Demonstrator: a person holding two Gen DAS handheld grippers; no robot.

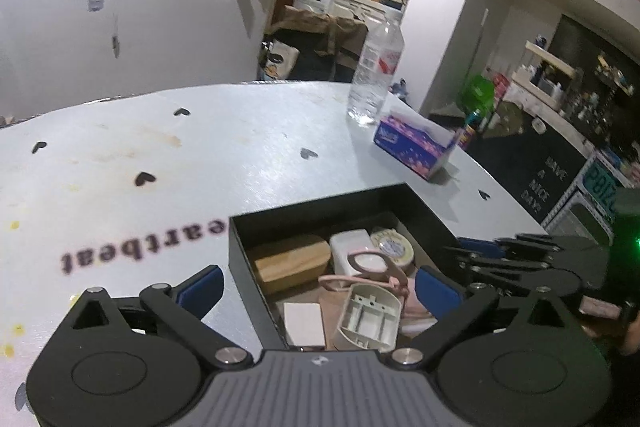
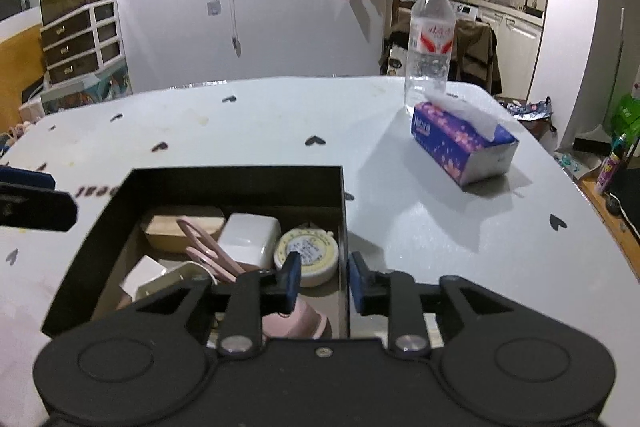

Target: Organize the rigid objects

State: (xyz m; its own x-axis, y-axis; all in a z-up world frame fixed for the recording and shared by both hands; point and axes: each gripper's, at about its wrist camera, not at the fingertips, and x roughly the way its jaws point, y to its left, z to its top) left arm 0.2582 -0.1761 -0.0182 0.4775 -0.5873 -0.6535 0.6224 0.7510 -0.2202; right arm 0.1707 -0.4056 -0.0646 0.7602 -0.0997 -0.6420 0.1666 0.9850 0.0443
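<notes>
left wrist view: the left gripper [image 1: 318, 287] hangs over the near end of one black box [image 1: 240, 247] on the white table [image 1: 240, 155], its two blue-padded fingers [image 1: 202, 287] spread wide and gripping nothing. inside the box lie one wooden block [image 1: 292, 259], one white case [image 1: 348, 247], one round tape measure [image 1: 394, 247], one pair of pink scissors [image 1: 376, 277], one grey plastic holder [image 1: 370, 319] and one white card [image 1: 304, 323]. beyond the box stand one water bottle [image 1: 378, 67] and one purple tissue pack [image 1: 416, 147], close together. the right gripper [image 1: 520, 259] shows at the right edge.

right wrist view: the right gripper [image 2: 324, 281] sits at the box's [image 2: 240, 187] right wall [image 2: 343, 227], jaws partly parted, one finger inside and one outside, pressing on nothing. the same wooden block [image 2: 180, 227], white case [image 2: 250, 239], tape measure [image 2: 308, 255] and scissors [image 2: 208, 247] lie inside. one bottle [image 2: 430, 43] stands just behind one tissue pack [image 2: 464, 147].
</notes>
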